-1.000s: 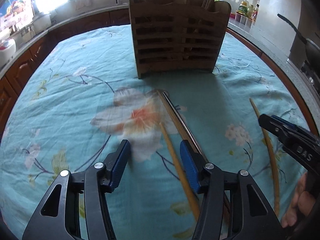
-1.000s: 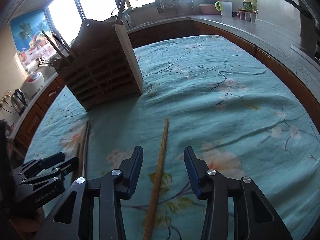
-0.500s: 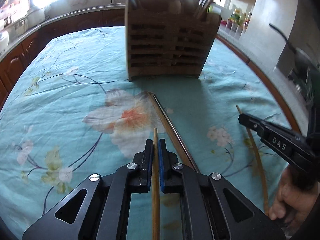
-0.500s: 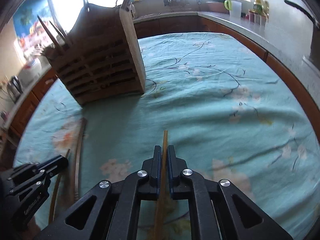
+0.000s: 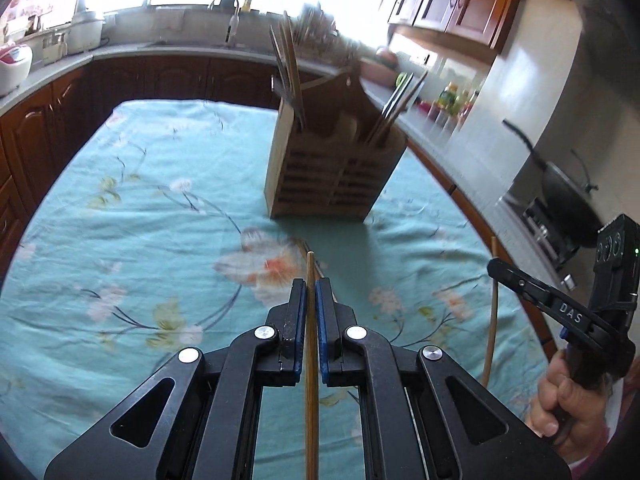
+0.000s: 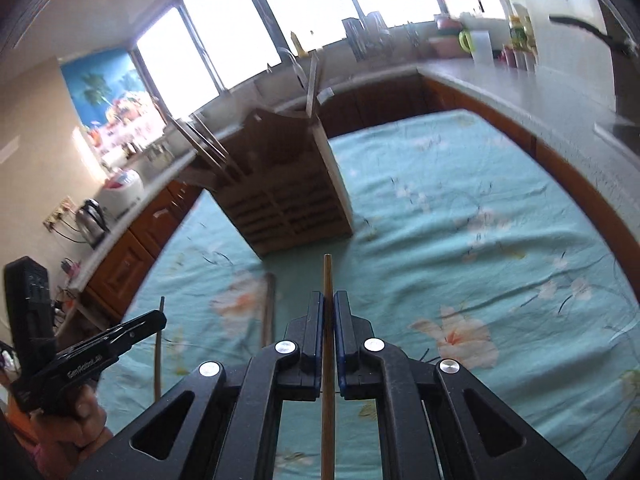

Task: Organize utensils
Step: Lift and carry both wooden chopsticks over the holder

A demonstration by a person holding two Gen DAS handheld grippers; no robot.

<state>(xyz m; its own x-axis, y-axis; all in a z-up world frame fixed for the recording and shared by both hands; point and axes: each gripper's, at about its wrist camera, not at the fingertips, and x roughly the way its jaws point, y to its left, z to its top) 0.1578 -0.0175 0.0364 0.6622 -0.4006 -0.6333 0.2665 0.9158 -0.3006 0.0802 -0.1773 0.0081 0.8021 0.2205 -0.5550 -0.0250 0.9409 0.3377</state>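
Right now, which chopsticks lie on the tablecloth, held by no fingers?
The pair before the wooden holder. The other two are clamped: one stick in the left gripper, another stick in the right gripper.

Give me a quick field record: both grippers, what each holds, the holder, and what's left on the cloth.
left gripper: shut on a chopstick
right gripper: shut on another chopstick
holder: wooden, upright on the tablecloth, utensils standing in it
left on cloth: a pair of sticks lying in front of the holder
task state: neither held chopstick is in the holder yet
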